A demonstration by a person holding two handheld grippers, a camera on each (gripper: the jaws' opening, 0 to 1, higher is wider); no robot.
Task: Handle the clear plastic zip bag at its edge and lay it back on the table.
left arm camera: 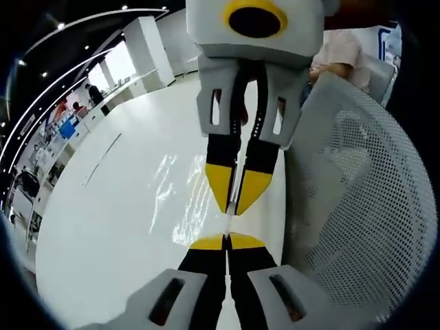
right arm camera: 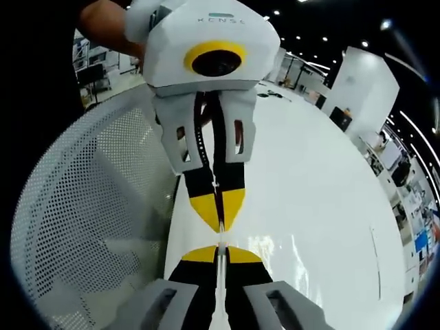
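Both my left gripper point(left arm camera: 226, 237) and right gripper point(right arm camera: 221, 249) pinch the clear zip bag point(left arm camera: 180, 201) edge nose to nose above the white table point(left arm camera: 103, 227); uneven release could crumple it

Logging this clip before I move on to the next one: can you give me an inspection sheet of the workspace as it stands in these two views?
Surface: white table, glossy.
Job's things: clear plastic zip bag, held at its edge between both grippers, the rest over the table; whether it touches the table cannot be told.
Clutter: nothing seen on the table near the bag.
Grippers: left gripper and right gripper face each other tip to tip, jaws closed on the bag's edge.
Cables: nothing seen.
Surroundings: white mesh chair back beside the table; a person behind; desks and ceiling lights in the background.
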